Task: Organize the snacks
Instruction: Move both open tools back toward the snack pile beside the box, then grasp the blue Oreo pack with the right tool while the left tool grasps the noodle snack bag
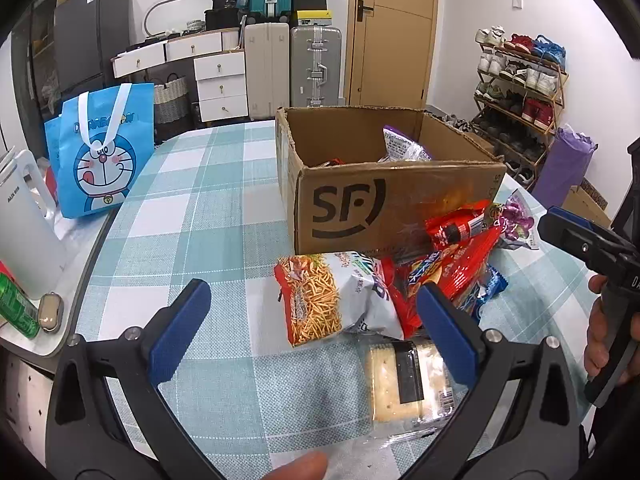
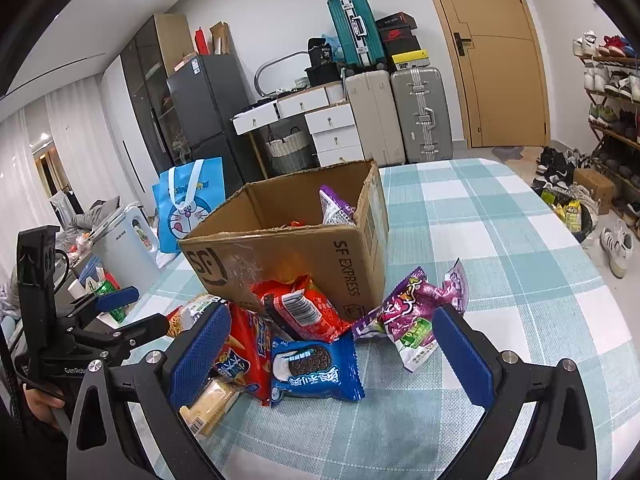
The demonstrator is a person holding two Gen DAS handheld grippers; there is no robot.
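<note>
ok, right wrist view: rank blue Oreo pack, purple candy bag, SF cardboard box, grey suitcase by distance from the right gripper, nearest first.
From the right gripper:
1. Blue Oreo pack, between the open jaws, slightly left.
2. Purple candy bag, just ahead, right side.
3. SF cardboard box, behind the snack pile, centre-left.
4. Grey suitcase, far wall beside the door.

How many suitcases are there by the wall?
3. A teal suitcase stands up on the dresser. A cream suitcase stands on the floor beside the drawers, and a silver suitcase is next to it, near the door. More may hide behind the clutter.
</note>
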